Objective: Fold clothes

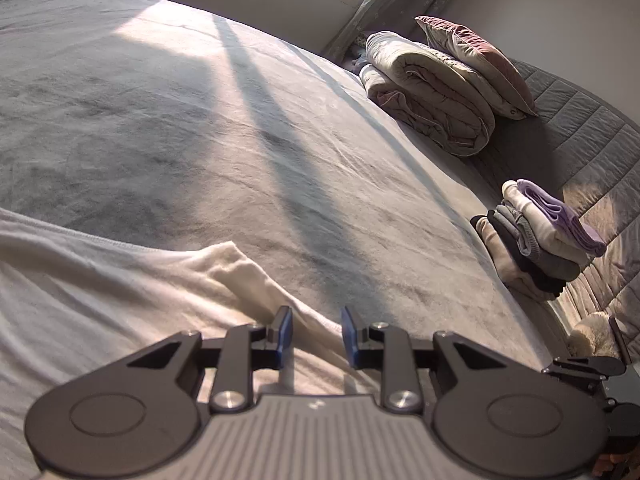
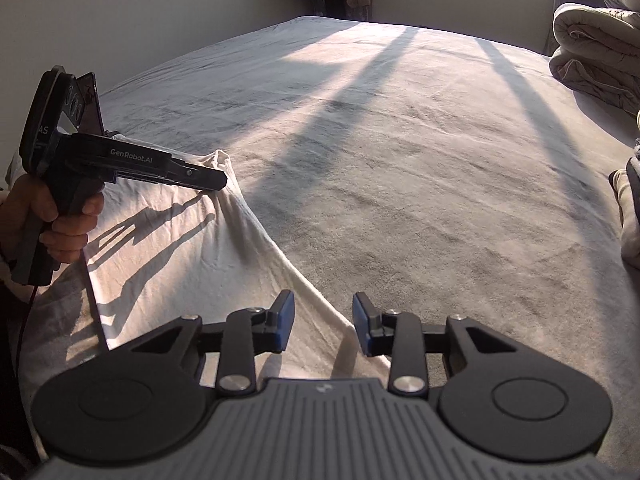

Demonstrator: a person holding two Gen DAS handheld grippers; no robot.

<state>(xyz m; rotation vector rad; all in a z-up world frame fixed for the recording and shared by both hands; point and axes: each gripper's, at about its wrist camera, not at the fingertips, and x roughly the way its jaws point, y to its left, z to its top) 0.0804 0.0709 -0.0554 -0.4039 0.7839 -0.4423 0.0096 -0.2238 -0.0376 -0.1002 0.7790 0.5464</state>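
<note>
Left wrist: white garment point(image 1: 120, 288), gaping fingers point(image 1: 285, 334).

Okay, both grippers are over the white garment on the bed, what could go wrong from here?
1. The white garment lies rumpled, with a raised ridge along its edge; folding now would likely set creases in.
2. The left gripper and right gripper are both open over the cloth's edge, so a shallow pinch may slip off or catch the bed sheet too.
3. The folded stack sits near the bed's edge; a wide sweep might topple it.
</note>
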